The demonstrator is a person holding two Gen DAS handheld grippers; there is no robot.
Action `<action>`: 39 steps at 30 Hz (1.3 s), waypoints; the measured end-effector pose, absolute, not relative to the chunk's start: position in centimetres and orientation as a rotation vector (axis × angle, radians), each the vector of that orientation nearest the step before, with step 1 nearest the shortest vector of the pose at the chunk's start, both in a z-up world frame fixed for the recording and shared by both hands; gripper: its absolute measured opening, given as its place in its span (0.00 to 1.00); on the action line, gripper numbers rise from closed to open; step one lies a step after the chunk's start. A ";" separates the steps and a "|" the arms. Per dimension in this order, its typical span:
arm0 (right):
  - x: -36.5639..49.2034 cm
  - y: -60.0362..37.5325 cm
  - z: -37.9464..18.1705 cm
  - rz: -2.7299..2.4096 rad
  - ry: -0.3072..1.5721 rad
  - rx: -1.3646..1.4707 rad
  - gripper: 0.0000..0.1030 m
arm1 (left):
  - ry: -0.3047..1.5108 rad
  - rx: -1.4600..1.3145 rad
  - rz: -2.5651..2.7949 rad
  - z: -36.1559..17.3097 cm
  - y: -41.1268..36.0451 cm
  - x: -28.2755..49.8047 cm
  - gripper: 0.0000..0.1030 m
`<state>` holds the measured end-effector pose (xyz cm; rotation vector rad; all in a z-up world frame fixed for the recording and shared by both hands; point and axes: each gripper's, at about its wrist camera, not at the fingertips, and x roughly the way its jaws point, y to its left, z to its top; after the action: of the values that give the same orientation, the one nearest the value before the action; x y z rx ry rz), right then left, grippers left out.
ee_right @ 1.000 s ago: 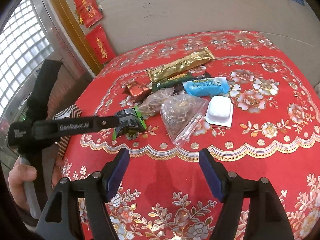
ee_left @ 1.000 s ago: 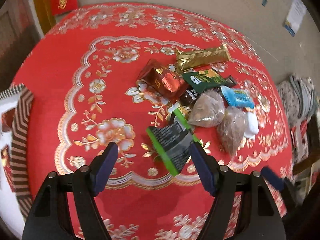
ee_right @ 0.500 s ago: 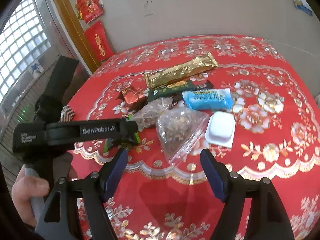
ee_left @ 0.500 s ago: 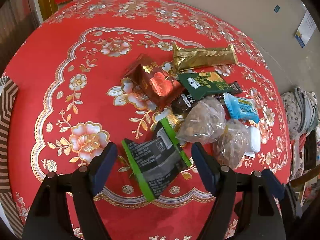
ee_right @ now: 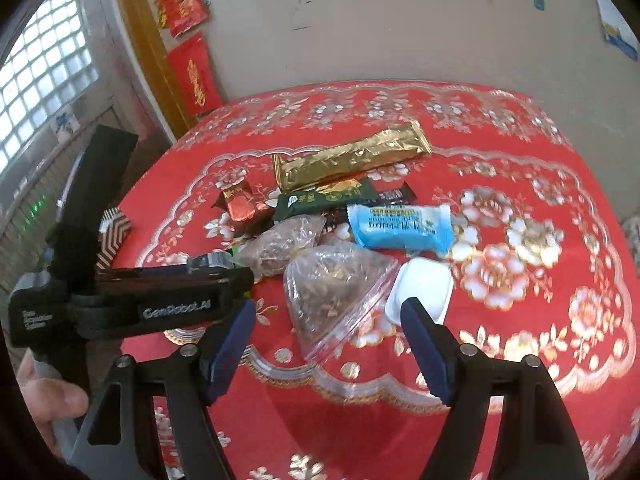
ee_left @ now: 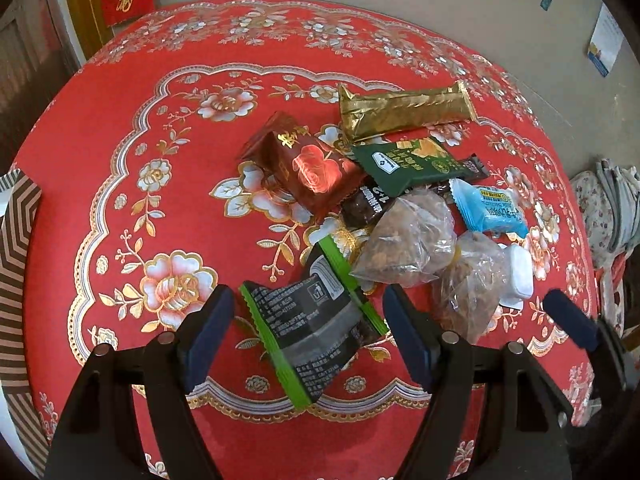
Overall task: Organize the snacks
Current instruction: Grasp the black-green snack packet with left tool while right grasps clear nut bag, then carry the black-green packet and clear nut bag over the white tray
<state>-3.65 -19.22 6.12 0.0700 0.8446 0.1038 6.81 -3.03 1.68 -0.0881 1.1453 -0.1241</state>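
**A:** What is on the desk (ee_left: pixel 100 128) at this moment?

**B:** A round desk under a red cloth with gold and white flowers. A loose heap of snacks sits right of its middle: a gold bar (ee_left: pixel 404 114) at the far side, a dark green packet (ee_left: pixel 408 166) beneath it, a red foil packet (ee_left: pixel 308 168) to the left, a blue packet (ee_left: pixel 490 210) to the right, two clear bags of brown bits (ee_left: pixel 412 240), and a small white tub (ee_left: pixel 520 276) at the right edge of the heap.

**A:** And the tools?

**B:** The left tool (ee_left: pixel 308 336) points steeply down. Its jaws stand wide apart and hold nothing, but a black packet with green edges (ee_left: pixel 316 328) lies flat on the cloth right between them. A second ago that packet was further ahead; the tool has closed in over it.

**A:** The other one?

**B:** The right tool (ee_right: pixel 328 348) is also wide open and empty. The nearer clear bag (ee_right: pixel 332 292) lies just ahead of its gap, larger in view than a second ago, so this hand has drawn closer too.

**A:** So what does that mean?

**B:** I would judge the sorting has barely begun. Nothing is lifted, and the heap is untouched. A striped box (ee_left: pixel 16 216) waits at the desk's left edge, perhaps as the place for them.
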 end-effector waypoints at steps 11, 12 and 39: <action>0.2 -17.0 4.5 0.190 0.900 -0.151 0.81 | 1.113 0.003 -0.127 2.1 -0.5 6.1 0.42; 0.7 -16.7 4.2 0.204 0.913 -0.169 0.81 | 1.111 0.000 -0.127 2.2 0.0 5.9 0.42; -5.5 -11.7 6.2 0.187 0.770 0.022 0.44 | 0.967 0.011 -0.059 5.7 6.3 0.2 0.42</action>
<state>-5.48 -11.70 6.17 0.0220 0.7704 0.1870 0.21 6.34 5.72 0.0111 0.9668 -0.0586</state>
